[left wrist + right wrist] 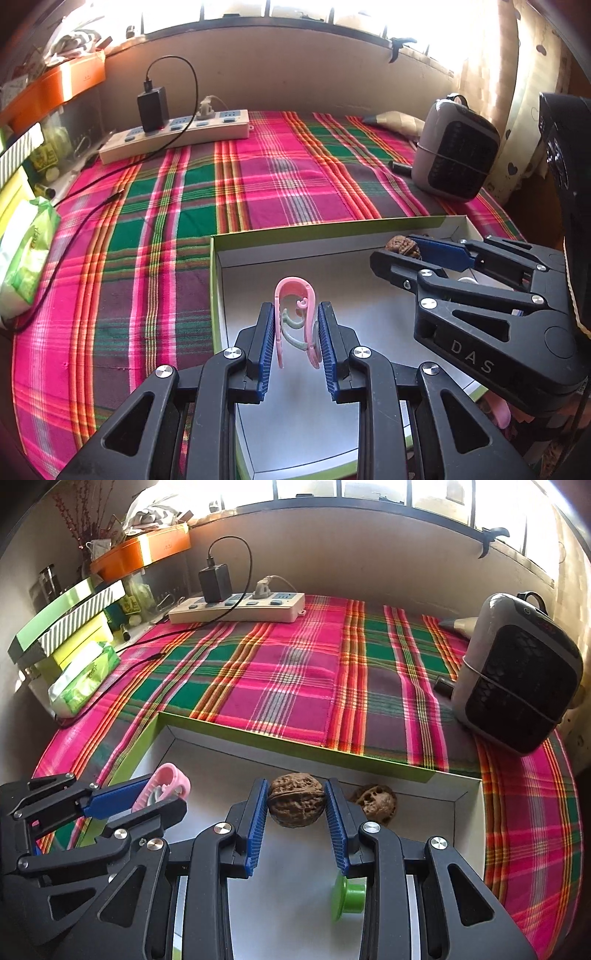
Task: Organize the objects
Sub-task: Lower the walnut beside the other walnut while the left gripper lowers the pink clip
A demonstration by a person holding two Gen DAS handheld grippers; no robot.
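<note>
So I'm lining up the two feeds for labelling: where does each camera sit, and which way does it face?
Left wrist: sits on the left gripper, looking along its fingers down into the white tray; the jaws grip a pink clip, and the right gripper shows beside it.
Right wrist: sits on the right gripper, facing the same tray; the jaws grip a walnut, and the left gripper shows beside it.
Shared: tray, plaid cloth, power strip, heater.
</note>
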